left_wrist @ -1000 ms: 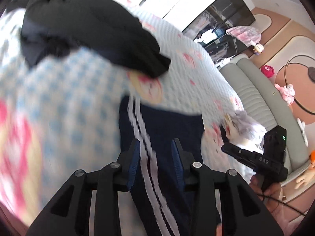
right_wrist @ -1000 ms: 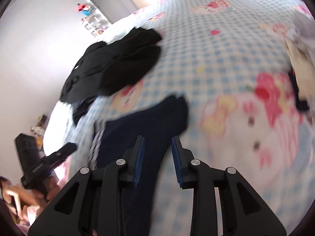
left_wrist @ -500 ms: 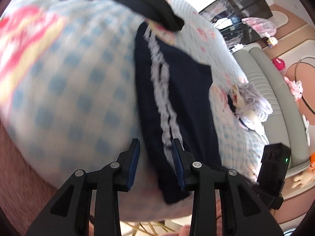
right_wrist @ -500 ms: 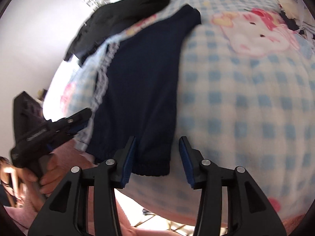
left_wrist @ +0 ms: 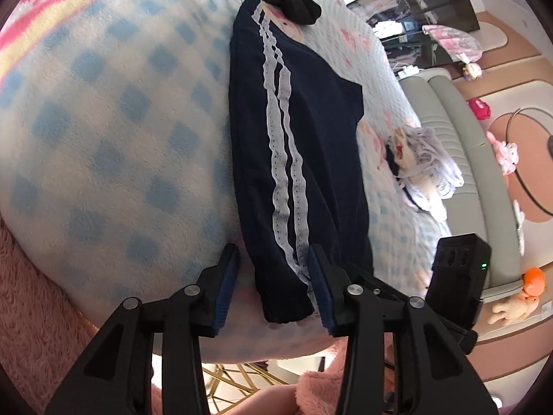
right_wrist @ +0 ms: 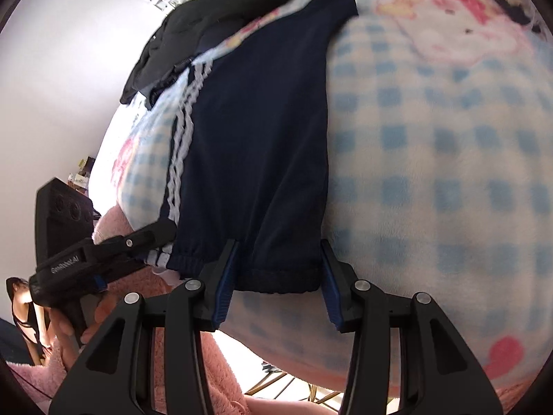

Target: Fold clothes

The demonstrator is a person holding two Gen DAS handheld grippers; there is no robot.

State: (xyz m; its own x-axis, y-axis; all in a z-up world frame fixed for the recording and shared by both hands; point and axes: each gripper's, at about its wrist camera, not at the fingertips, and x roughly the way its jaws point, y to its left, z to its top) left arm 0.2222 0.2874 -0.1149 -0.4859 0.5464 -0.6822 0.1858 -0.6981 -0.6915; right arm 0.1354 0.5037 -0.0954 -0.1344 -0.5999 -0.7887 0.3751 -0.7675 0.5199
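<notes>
The navy trousers lie lengthwise on the bed, over its blue-checked blanket, with the cuffed ends at the near edge and the far end reaching toward a heap of black clothes. They appear already doubled leg on leg, with the 2 white stripes running down the left side, which would explain why both hands work the same short end.

The left gripper straddles the striped cuff corner; its jaws are opening, the cloth sits between them, and the pads do not press it. The right gripper stands about half wide around the plain cuff corner, again with fabric in the gap but no visible pinch. In the right wrist view the left gripper shows at the striped corner just beside.

Placing 1 gripper on each corner of the hem looks like preparation for lifting that end evenly and carrying it up the bed, so the fold lands square, not skewed.

A second pile of light clothes waits further along the bed, well apart.
</notes>
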